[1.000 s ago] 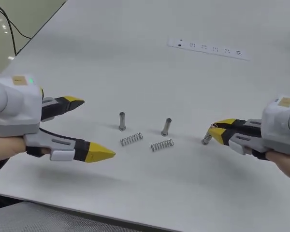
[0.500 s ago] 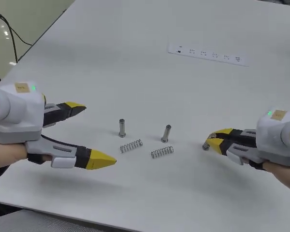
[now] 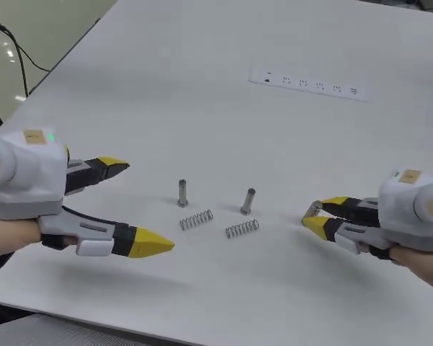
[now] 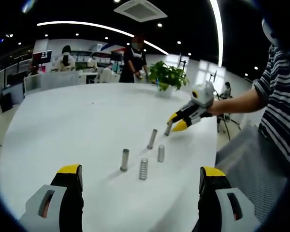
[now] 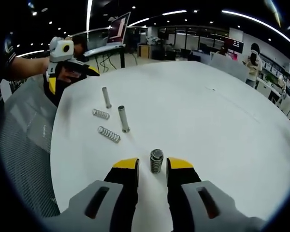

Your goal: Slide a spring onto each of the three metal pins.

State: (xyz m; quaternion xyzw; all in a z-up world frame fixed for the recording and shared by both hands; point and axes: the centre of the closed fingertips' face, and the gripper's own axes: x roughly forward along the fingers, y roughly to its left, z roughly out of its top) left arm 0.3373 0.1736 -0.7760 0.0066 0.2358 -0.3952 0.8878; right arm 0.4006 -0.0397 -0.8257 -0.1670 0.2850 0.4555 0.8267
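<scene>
Status: one of three done, by the look of it. The right pin (image 5: 156, 161), well to the right of the middle pin (image 3: 247, 201), carries the fitted spring (image 3: 312, 210); its coils show along the shank in the right gripper view.

The right tongs (image 5: 153, 166) sit with jaws narrowed either side of that pin. I read a slim gap on each side, so probably not clamping, but the fisheye makes that hard to call. The left tongs (image 3: 137, 205) are spread wide, holding nothing, well left of the middle pin.

Remaining: the middle pin and the left pin (image 3: 182, 193), both bare and upright. Two springs lie flat on the table (image 3: 202, 108). The nearer loose spring (image 3: 242, 228) is just in front of the middle pin. The other loose spring (image 3: 196, 219) is front-left of it, closer to the left pin.

Step in hand, my read: finishing pin one, about to start pin two.

Next move calls for:
- Back the right tongs straight off without tipping the right pin.
- Pinch the nearer loose spring across its coils near one end. Keep it light, since it will likely roll or squash.
- Stand it upright, line the bore up over the middle pin's top, then lower.
- The pins look free-standing, so the left tongs could steady the base.
</scene>
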